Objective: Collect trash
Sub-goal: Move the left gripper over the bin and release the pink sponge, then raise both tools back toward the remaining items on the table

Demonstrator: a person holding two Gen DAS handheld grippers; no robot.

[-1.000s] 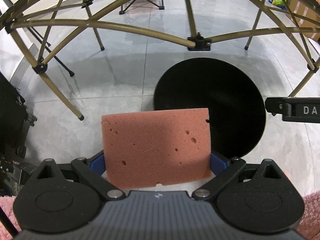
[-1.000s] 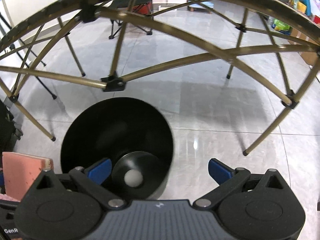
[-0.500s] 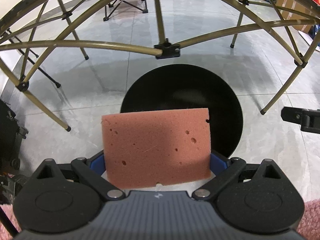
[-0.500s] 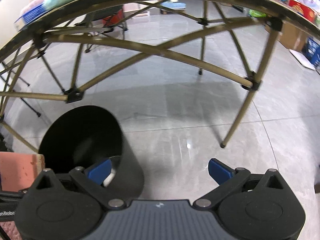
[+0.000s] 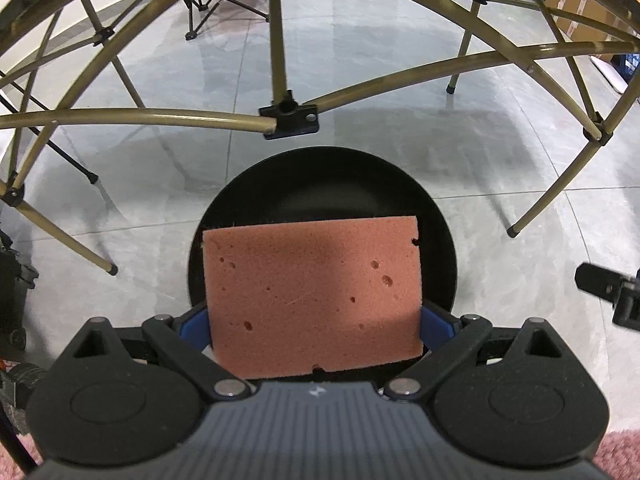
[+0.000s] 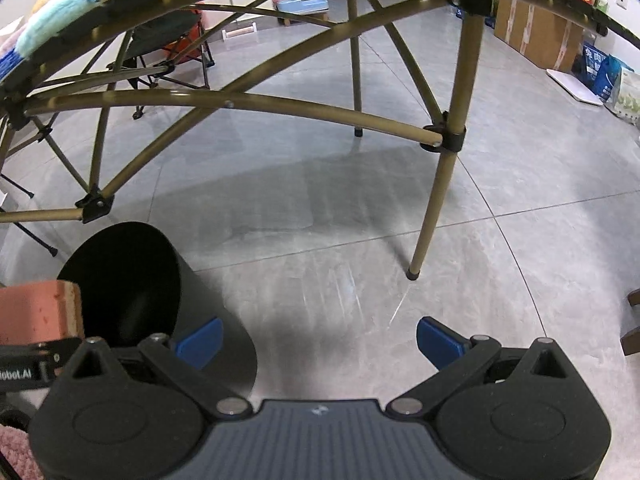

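Lying flat between the blue pads (image 5: 194, 326) of the left gripper (image 5: 314, 320), the pink sponge (image 5: 314, 292) has its long axis running side to side, from one pad across to the other, while its shorter axis points forward, away from the camera. Its broad top face is turned up toward the lens. The gripper is clamped on the sponge's two short ends, and the near edge of the sponge sits just in front of the gripper body. The sponge is a salmon-pink rectangular slab with a fine porous grain, scattered small round holes, one thin pale scratch near the middle, and a small notch in its far right corner. From the right wrist view the sponge (image 6: 38, 312) shows as a thick block with a paler tan end face.

The sponge hangs over the open mouth of the black bin (image 5: 324, 196), a round dark container standing on the grey tiled floor (image 5: 520, 152); the far half of the bin's rim shows beyond the sponge's far edge. In the right wrist view the bin (image 6: 132, 280) stands at the left, its interior dark.

The right gripper (image 6: 320, 338) is held beside the bin over bare floor, its blue pads (image 6: 438, 342) spread well apart with nothing between them. Brass-coloured folding table legs (image 5: 280, 40) cross above and behind the bin.
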